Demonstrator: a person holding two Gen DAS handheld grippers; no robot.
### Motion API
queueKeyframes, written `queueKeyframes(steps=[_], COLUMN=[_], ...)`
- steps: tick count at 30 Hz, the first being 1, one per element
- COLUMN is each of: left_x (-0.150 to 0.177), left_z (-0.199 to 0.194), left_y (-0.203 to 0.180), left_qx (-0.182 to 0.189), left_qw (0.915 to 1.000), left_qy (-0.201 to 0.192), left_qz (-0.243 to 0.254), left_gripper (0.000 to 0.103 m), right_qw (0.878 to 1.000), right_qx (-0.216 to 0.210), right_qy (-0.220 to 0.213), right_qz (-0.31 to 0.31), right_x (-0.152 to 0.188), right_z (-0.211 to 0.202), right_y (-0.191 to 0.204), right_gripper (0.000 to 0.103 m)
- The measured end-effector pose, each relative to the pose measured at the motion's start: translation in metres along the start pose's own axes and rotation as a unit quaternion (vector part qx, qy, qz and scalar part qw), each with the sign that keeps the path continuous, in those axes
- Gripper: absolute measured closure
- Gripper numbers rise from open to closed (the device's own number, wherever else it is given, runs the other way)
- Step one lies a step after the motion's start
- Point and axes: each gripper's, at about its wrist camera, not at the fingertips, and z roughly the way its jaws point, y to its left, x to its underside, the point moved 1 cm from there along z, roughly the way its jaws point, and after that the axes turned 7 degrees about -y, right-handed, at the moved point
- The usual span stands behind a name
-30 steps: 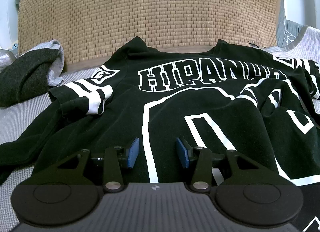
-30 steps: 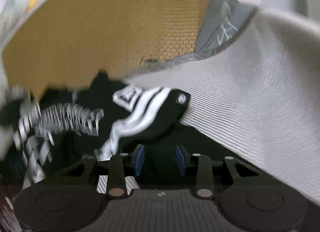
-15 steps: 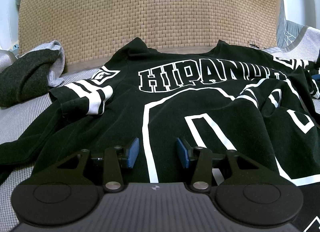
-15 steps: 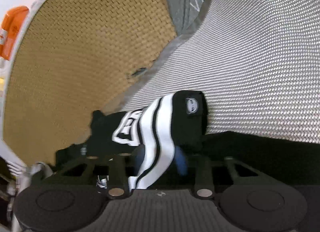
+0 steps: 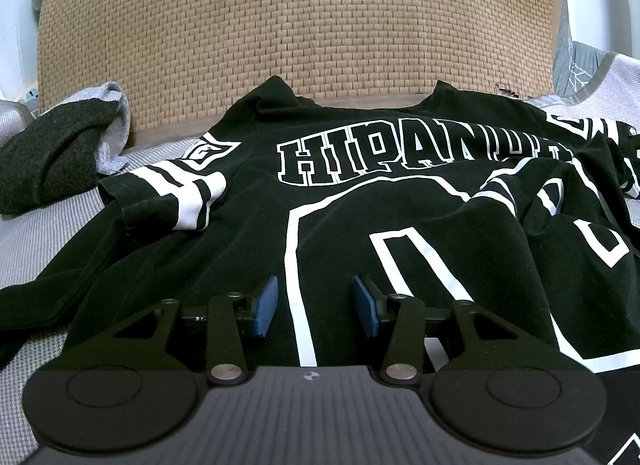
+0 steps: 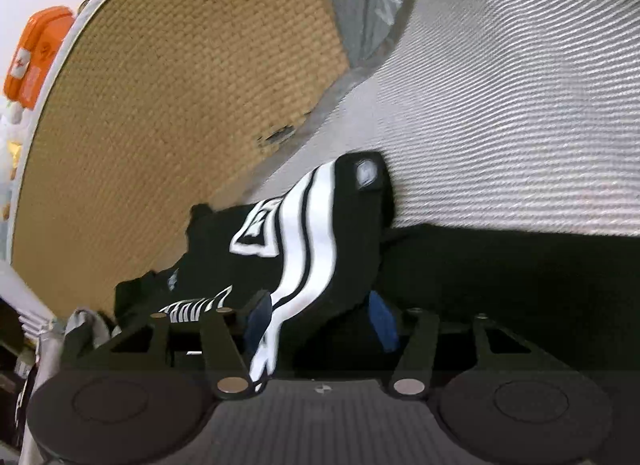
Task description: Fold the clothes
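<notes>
1 black printed shirt point(image 5: 360, 201), 1 dark grey garment point(image 5: 48, 157), 1 woven headboard point(image 5: 296, 21), 2 grippers: left gripper point(image 5: 315, 307), right gripper point(image 6: 318, 321).

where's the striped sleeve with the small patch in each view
Left wrist: sleeve at the far right edge, mostly cut off, past the shirt's lettering.
Right wrist: sleeve in the centre, running down between the right gripper jaws, which are opening; its patch is at the top end.
Shared landmark: the woven headboard behind the shirt in both views.
</notes>
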Motion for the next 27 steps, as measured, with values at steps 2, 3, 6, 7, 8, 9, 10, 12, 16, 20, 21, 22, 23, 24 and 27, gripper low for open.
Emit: queueKeyframes(steps=[2, 3, 6, 7, 8, 9, 10, 12, 16, 20, 21, 22, 23, 24, 27], left_x=[0.000, 0.000, 0.000, 0.000, 0.000, 0.000, 0.000, 0.000, 0.000, 0.000, 0.000, 0.000, 0.000, 0.000, 0.000], left_z=[0.000, 0.000, 0.000, 0.000, 0.000, 0.000, 0.000, 0.000, 0.000, 0.000, 0.000, 0.000, 0.000, 0.000, 0.000], left_y=[0.000, 0.000, 0.000, 0.000, 0.000, 0.000, 0.000, 0.000, 0.001, 0.002, 0.002, 0.002, 0.002, 0.003, 0.003], left_qx=[0.000, 0.000, -0.001, -0.001, -0.001, -0.001, -0.001, -0.001, 0.000, 0.001, 0.001, 0.001, 0.001, 0.002, 0.003], left_qw=[1.0000, 1.0000, 1.0000, 1.0000, 1.0000, 1.0000, 1.0000, 1.0000, 1.0000, 1.0000, 1.0000, 1.0000, 1.0000, 1.0000, 1.0000], left_qy=[0.000, 0.000, 0.000, 0.000, 0.000, 0.000, 0.000, 0.000, 0.000, 0.000, 0.000, 0.000, 0.000, 0.000, -0.001], left_qz=[0.000, 0.000, 0.000, 0.000, 0.000, 0.001, 0.001, 0.001, 0.001, 0.002, 0.001, 0.001, 0.001, 0.002, 0.002], left_gripper=[0.057, 0.057, 0.057, 0.057, 0.057, 0.057, 0.057, 0.057, 0.056, 0.056, 0.056, 0.056, 0.056, 0.056, 0.056], right_qw=[1.000, 1.000, 1.000, 1.000, 0.999, 0.999, 0.999, 0.999, 0.999, 0.998, 0.998, 0.998, 0.998, 0.998, 0.999], right_qx=[-0.011, -0.010, 0.025, 0.027, 0.029, 0.031, 0.031, 0.033, 0.033, 0.029, 0.027, 0.022, 0.018, 0.017, 0.023], right_qy=[-0.001, -0.003, 0.000, -0.002, -0.004, -0.007, -0.007, -0.009, -0.026, -0.038, -0.042, -0.047, -0.052, -0.051, -0.036], right_qz=[0.000, -0.002, -0.015, -0.015, -0.015, -0.019, -0.025, -0.034, -0.034, -0.046, -0.045, -0.042, -0.038, -0.030, 0.012], right_x=[0.004, 0.004, 0.000, -0.003, -0.005, -0.009, -0.013, -0.020, -0.034, -0.046, -0.048, -0.051, -0.053, -0.053, -0.049], right_z=[0.007, 0.011, 0.026, 0.028, 0.029, 0.030, 0.032, 0.034, 0.035, 0.041, 0.042, 0.042, 0.042, 0.043, 0.042], right_y=[0.006, 0.008, 0.010, 0.009, 0.008, 0.007, 0.007, 0.006, 0.002, 0.004, 0.005, 0.005, 0.005, 0.004, -0.005], right_gripper=[0.043, 0.050, 0.085, 0.088, 0.089, 0.090, 0.091, 0.091, 0.091, 0.091, 0.091, 0.091, 0.090, 0.088, 0.074])
